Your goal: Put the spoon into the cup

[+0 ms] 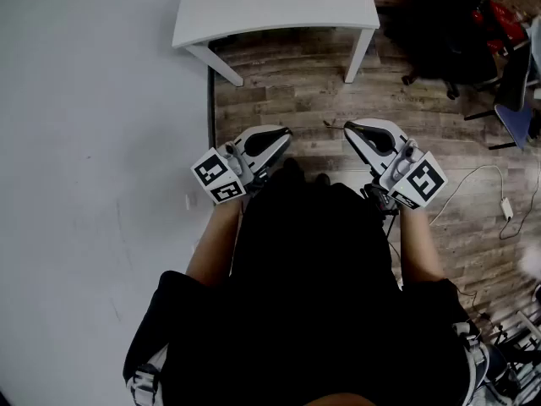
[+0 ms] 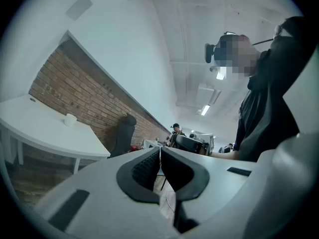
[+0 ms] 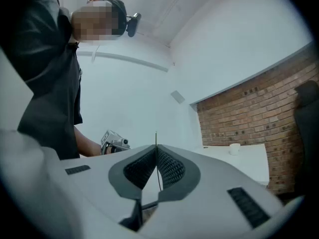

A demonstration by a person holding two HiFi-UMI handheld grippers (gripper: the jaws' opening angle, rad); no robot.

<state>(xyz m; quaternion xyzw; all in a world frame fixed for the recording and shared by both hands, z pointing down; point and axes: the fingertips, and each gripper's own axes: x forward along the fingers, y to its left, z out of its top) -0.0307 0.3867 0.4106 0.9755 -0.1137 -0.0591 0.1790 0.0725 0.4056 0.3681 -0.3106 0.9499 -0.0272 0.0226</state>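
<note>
The cup (image 2: 70, 119) stands on the white surface (image 1: 279, 2). Well back from the cup, the left gripper (image 2: 160, 151) and right gripper (image 3: 156, 148) are level with fingers closed, the right on only a hair-thin strand. Neither looks nearer. The spoon cannot be made out.

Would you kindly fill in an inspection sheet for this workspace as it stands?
Surface: white table, standing ahead of the person.
Job's things: white cup on the table; spoon, nothing seen.
Clutter: nothing seen on the table.
Grippers: left claw and right claw both shut, holding nothing, held by the person's chest.
Cables: white cable loose on the floor.
Surroundings: wood floor, brick wall, black chair.
</note>
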